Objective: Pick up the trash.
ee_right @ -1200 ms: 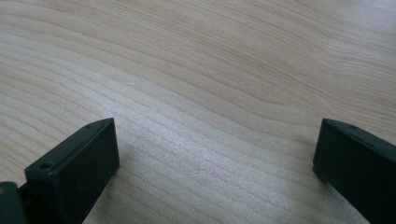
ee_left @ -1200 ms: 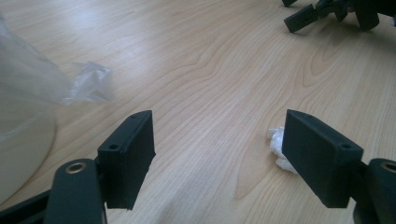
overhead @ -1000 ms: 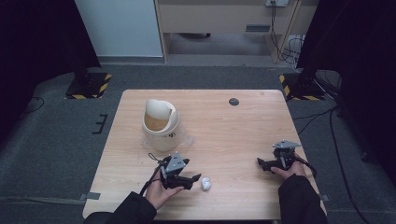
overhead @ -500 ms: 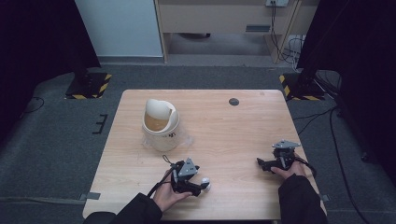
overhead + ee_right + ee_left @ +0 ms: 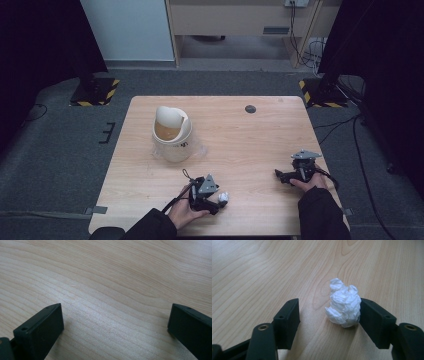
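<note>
The left gripper (image 5: 220, 202), jaws half apart and just closing, brackets the crumpled paper ball (image 5: 344, 305) near the table (image 5: 240, 135) front edge; one pad touches it, the other stands clear. Right of the ball, the right gripper (image 5: 278, 175) rests wide open, holding nothing.

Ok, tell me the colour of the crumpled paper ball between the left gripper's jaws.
White; the paper ball shows best in the left gripper view.

This looks like a lab or test room. A bare wooden table (image 5: 250, 145) stands on grey carpet (image 5: 60, 150), ringed by black curtains (image 5: 30, 50), with hazard-striped stand bases (image 5: 92, 92) at ten and two o'clock and cables (image 5: 312, 50) at one o'clock.
</note>
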Tool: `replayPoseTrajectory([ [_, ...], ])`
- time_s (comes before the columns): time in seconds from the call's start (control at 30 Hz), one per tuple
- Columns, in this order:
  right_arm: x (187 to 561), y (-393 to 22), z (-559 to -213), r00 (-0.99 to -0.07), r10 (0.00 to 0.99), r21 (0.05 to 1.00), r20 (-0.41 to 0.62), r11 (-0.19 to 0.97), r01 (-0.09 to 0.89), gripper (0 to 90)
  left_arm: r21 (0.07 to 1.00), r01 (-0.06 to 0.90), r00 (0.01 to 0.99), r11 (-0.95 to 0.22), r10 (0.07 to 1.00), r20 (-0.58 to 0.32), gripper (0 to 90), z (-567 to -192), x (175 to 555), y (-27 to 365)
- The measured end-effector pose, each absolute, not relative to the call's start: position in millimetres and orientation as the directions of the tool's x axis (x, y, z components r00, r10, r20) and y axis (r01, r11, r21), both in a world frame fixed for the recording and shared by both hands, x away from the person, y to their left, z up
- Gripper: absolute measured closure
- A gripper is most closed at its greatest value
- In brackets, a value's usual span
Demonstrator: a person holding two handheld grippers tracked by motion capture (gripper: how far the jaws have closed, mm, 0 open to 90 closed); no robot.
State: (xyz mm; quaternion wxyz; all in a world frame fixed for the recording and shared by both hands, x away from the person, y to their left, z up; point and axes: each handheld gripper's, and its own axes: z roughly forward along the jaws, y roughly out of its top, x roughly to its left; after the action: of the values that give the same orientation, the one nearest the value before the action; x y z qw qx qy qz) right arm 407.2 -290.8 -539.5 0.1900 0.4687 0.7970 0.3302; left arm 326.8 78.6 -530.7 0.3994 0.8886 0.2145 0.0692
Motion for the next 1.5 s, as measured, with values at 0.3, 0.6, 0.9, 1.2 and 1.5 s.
replayPoseTrajectory([
  [0.3, 407.3, -290.1, -539.4, -0.493, 0.87, 0.704, 0.006, 0.347, 0.619, 0.5, 0.744, 0.326, 0.902, -0.583, 0.429, -0.059, 54.7, -530.3, 324.9, 74.4],
  [0.6, 407.0, -288.8, -539.5, -0.496, 0.868, 0.705, 0.009, 0.347, 0.619, 0.5, 0.745, 0.321, 0.902, -0.585, 0.428, -0.052, 66.8, -529.9, 323.2, 72.5],
  [0.9, 407.0, -288.8, -539.5, -0.497, 0.868, 0.705, 0.009, 0.347, 0.619, 0.5, 0.773, 0.334, 0.889, -0.539, 0.453, -0.069, 66.7, -521.5, 325.8, 78.9],
  [1.2, 407.0, -288.8, -539.5, -0.496, 0.868, 0.705, 0.009, 0.347, 0.619, 0.5, 0.813, 0.337, 0.87, -0.475, 0.487, -0.077, 66.6, -505.3, 329.9, 91.9],
  [1.5, 407.0, -288.8, -539.5, -0.497, 0.868, 0.705, 0.008, 0.347, 0.619, 0.5, 0.845, 0.344, 0.848, -0.41, 0.522, -0.092, 66.5, -492.1, 332.6, 106.7],
])
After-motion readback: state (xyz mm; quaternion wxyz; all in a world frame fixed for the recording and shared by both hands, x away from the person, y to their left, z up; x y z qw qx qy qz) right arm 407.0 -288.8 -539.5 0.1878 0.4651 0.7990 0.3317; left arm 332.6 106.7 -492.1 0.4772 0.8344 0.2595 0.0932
